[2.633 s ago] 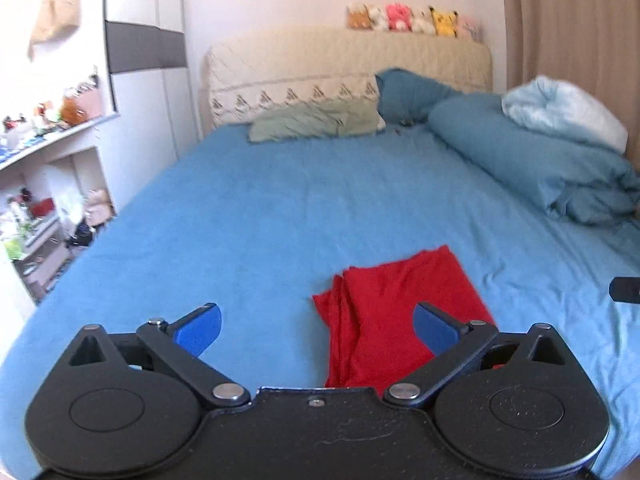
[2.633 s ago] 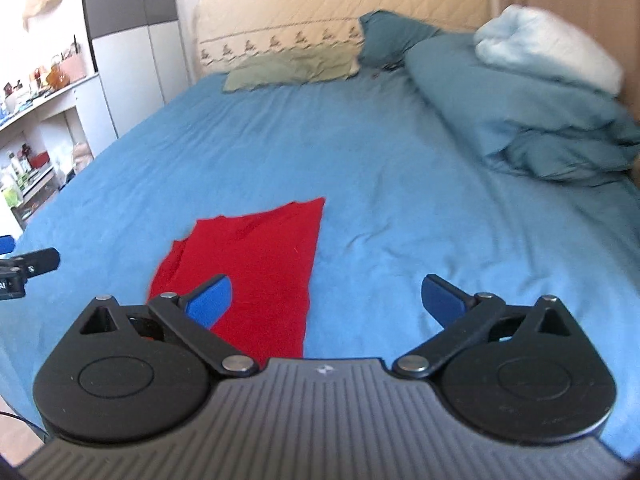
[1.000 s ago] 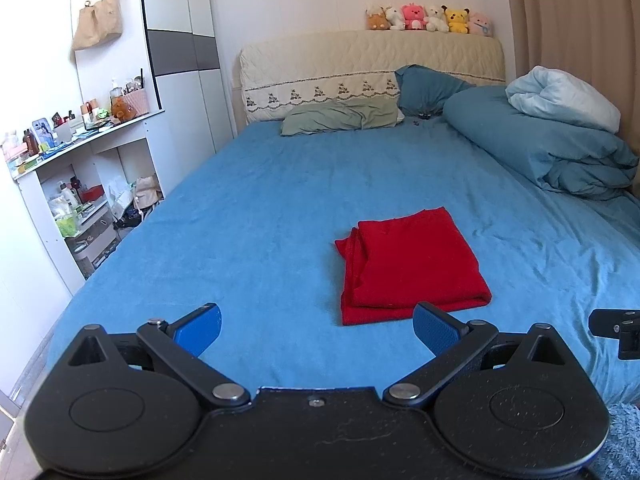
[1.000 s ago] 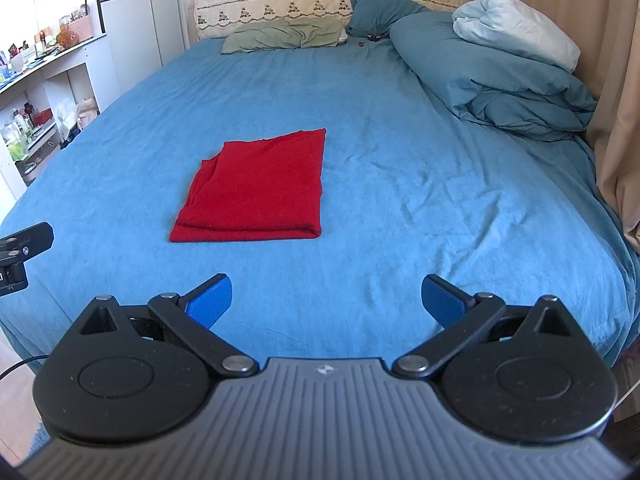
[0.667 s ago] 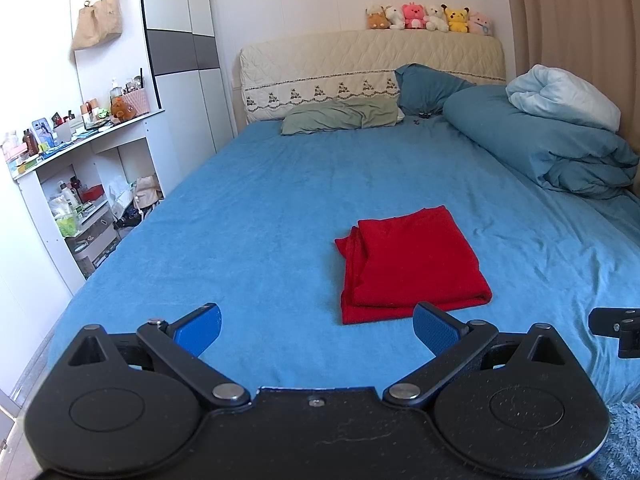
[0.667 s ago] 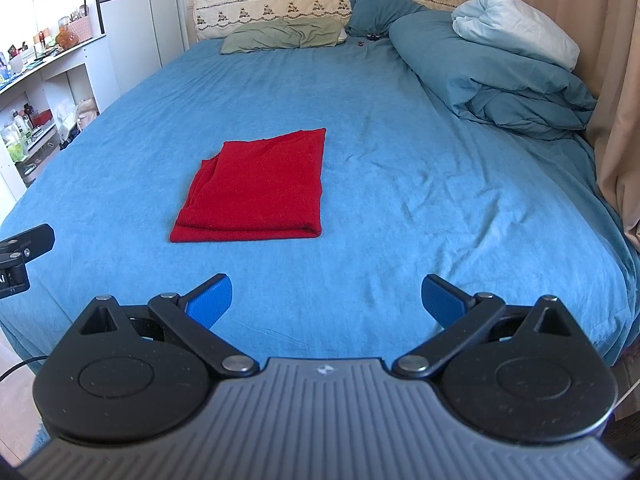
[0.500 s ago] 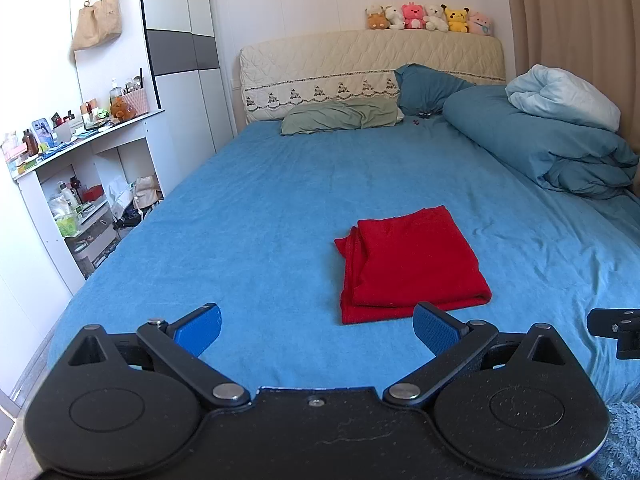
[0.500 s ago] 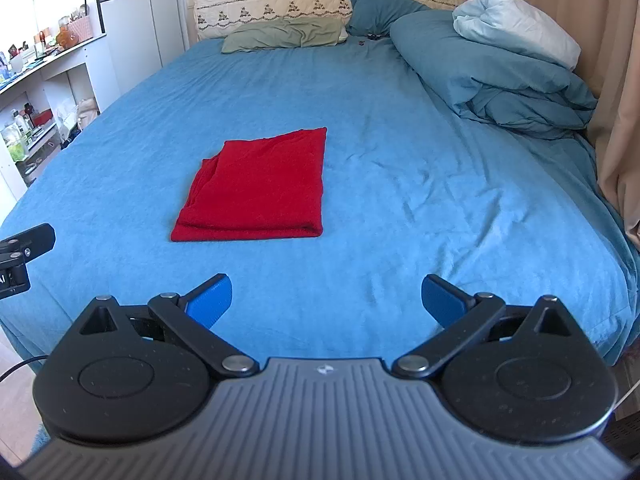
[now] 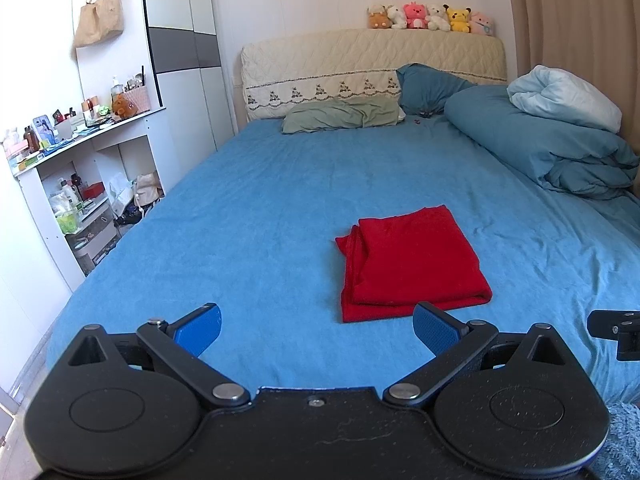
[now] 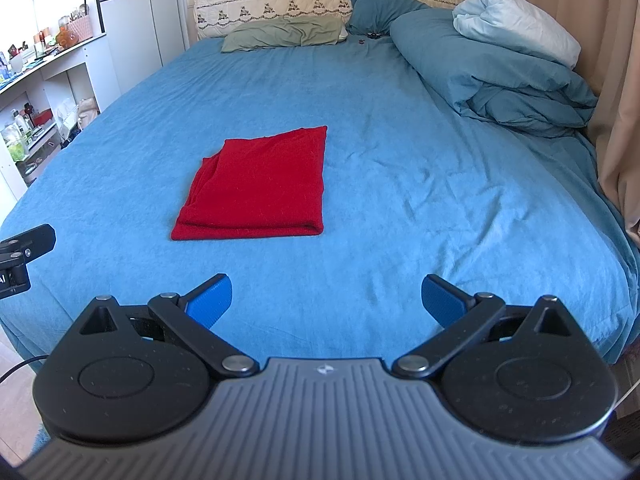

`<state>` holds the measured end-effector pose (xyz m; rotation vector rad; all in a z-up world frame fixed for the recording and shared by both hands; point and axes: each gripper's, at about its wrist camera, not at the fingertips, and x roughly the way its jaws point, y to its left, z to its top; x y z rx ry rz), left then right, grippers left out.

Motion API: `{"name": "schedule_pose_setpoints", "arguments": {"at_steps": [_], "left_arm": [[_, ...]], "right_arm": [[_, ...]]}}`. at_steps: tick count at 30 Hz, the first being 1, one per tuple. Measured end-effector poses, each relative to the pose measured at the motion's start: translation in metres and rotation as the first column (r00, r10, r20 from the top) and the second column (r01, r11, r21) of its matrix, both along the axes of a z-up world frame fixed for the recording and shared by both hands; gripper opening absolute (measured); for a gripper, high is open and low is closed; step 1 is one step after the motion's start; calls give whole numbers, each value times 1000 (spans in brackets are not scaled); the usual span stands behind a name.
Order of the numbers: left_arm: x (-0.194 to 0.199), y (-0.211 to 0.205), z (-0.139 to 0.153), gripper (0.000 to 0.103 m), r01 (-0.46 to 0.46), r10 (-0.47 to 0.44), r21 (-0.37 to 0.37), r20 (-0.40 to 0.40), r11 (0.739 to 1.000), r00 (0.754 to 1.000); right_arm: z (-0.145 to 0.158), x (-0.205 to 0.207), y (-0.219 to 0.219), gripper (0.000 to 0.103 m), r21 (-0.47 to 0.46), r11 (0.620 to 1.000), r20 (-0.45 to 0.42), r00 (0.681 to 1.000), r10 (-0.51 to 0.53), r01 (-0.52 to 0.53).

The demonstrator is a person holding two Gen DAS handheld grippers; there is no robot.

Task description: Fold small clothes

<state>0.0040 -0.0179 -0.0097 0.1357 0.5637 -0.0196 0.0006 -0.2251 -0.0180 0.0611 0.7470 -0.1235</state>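
The red garment point(image 10: 256, 184) is seen folded flat on the bed point(image 10: 400, 160). Both the left claw point(image 9: 316, 326) and right claw point(image 10: 326, 298) are spread, empty, held well back; folding is judged finished, nothing further called for.

A home bedroom: a wide bed point(image 9: 280, 208) under a blue sheet, quilted cream headboard point(image 9: 372, 60) with plush toys point(image 9: 430, 18) lined along its top, pillows point(image 9: 344, 118) and a bundled duvet point(image 9: 552, 148). Beside it stand a wardrobe point(image 9: 180, 52), cluttered white shelves point(image 9: 80, 184), a hanging handbag point(image 9: 100, 16) and beige curtains point(image 10: 616, 80).
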Motion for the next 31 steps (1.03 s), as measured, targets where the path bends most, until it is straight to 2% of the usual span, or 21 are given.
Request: {"name": "schedule_pose_setpoints", "arguments": {"at_steps": [21,31], "left_arm": [[0,8,-4,103,7,-6,-32,8,999,1000],[12,11,-11,103,-12,11,-35,-7,999,1000]], "right_arm": [[-1,0,5,103,-2,1000,-6,1000,0,0],[-7,10,6,103,3,1000,-16,1000,-6,6]]}}
